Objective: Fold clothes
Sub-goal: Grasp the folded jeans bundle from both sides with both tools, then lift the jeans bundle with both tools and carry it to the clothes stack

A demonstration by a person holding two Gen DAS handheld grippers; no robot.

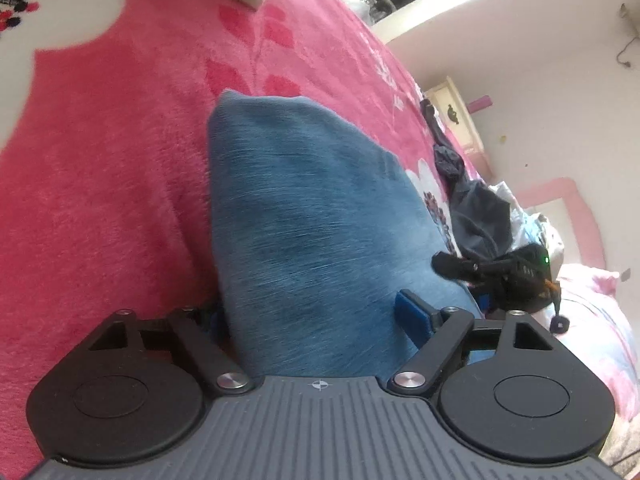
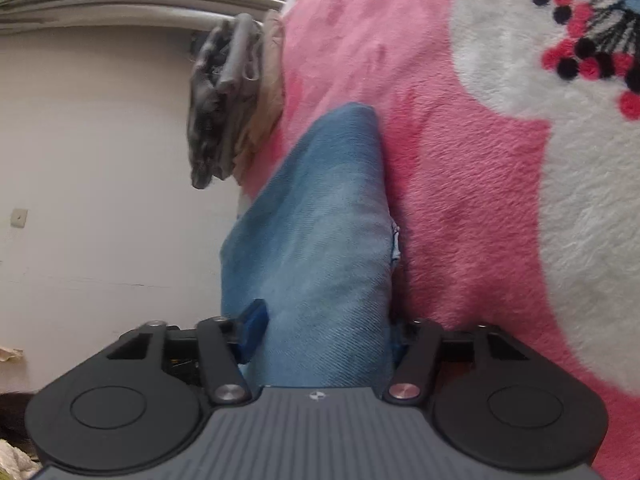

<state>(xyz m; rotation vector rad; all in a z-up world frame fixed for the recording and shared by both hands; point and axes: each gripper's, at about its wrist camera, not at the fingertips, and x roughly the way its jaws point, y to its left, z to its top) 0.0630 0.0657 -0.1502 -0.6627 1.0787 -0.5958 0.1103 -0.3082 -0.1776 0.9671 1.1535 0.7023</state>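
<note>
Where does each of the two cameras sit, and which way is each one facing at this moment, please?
Left wrist: sits on the left gripper, looking along its fingers over blue denim and the pink blanket; the right gripper shows beyond, beside a dark clothes pile.
Right wrist: sits on the right gripper, looking along the denim toward grey folded clothes and a wall.
Shared: the denim, clamped in both grippers, and the pink blanket.
</note>
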